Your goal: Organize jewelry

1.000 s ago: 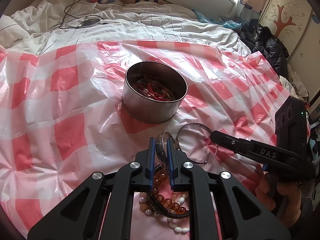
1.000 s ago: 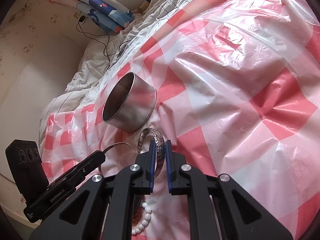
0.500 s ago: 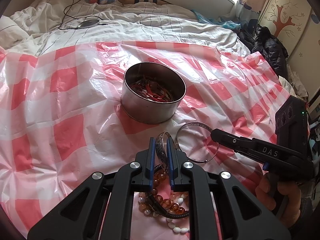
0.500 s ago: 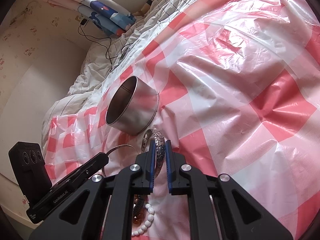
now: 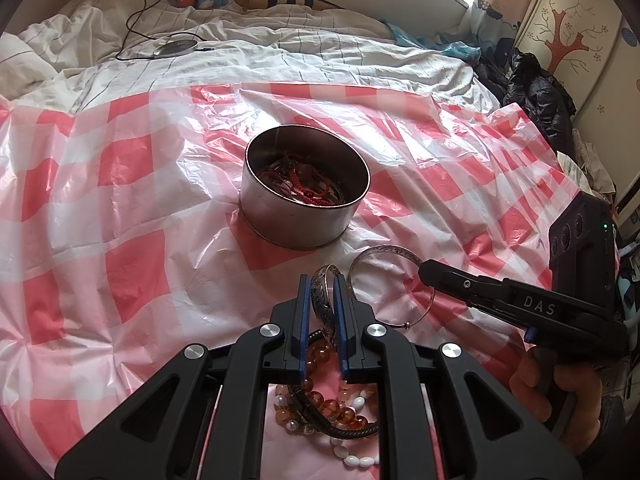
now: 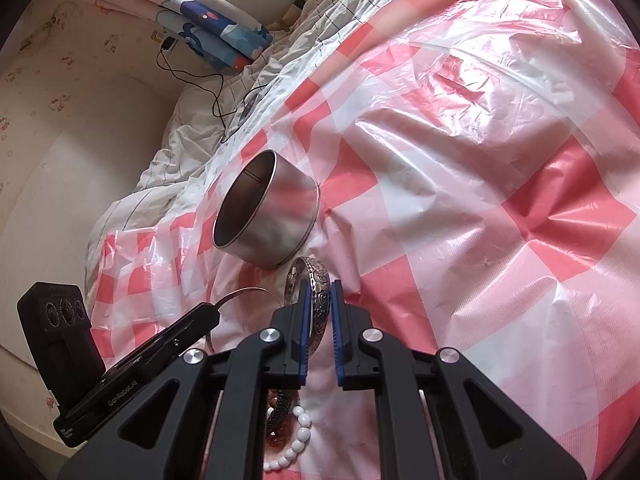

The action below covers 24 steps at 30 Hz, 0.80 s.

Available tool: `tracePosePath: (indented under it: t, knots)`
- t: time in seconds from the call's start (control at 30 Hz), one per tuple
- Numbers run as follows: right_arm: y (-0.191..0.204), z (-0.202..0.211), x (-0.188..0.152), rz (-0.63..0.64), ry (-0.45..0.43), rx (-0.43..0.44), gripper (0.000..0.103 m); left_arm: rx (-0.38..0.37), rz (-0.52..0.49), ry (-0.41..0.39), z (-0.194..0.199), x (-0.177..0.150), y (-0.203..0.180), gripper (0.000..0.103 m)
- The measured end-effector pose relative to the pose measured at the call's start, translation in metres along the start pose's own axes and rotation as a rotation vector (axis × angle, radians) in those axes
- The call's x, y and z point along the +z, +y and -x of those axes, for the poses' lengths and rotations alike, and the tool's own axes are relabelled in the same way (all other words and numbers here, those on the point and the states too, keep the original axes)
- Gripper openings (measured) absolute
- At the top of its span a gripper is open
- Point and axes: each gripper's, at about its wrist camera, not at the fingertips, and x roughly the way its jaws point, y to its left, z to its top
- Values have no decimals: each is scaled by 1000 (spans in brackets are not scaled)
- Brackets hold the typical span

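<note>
A round metal tin (image 5: pixel 304 224) (image 6: pixel 280 216) stands on the checked sheet, with red cord bracelets inside. Just in front of it my left gripper (image 5: pixel 322 280) is shut on an engraved silver bangle (image 5: pixel 325 304), held edge-on. To its right my right gripper (image 5: pixel 424 274) is shut on a second silver bangle (image 5: pixel 384 250). In the right wrist view that bangle (image 6: pixel 316 280) sits between my right gripper's (image 6: pixel 319 284) blue pads. The left gripper (image 6: pixel 214 312) grips the other bangle (image 6: pixel 240 291) there. Amber beads (image 5: pixel 332 404), white beads (image 6: pixel 296 440) and a black braided bracelet (image 5: pixel 340 430) lie below the fingers.
A red-and-white checked plastic sheet (image 5: pixel 132 272) covers a rumpled white duvet (image 5: pixel 280 60). A cable and a round disc (image 5: pixel 176 48) lie at the far left. Dark clothes (image 5: pixel 536 96) are heaped at the right edge. A hand (image 5: pixel 560 392) holds the right gripper's handle.
</note>
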Motion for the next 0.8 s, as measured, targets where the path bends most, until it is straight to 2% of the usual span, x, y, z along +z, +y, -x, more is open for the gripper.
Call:
tracePosePath:
  t: [0.33, 0.47, 0.6, 0.8]
  knots:
    - [1, 1, 0, -3, -1, 5, 11, -9, 1, 0, 0, 2, -2, 10]
    - [1, 3, 1, -6, -5, 10, 11, -43, 29, -2, 3, 6, -3, 10]
    - [2, 5, 1, -14, -8, 24, 11, -115, 98, -3, 7, 5, 12, 10]
    - [4, 7, 2, -15, -8, 61, 11, -178, 180, -1, 5, 5, 31, 10]
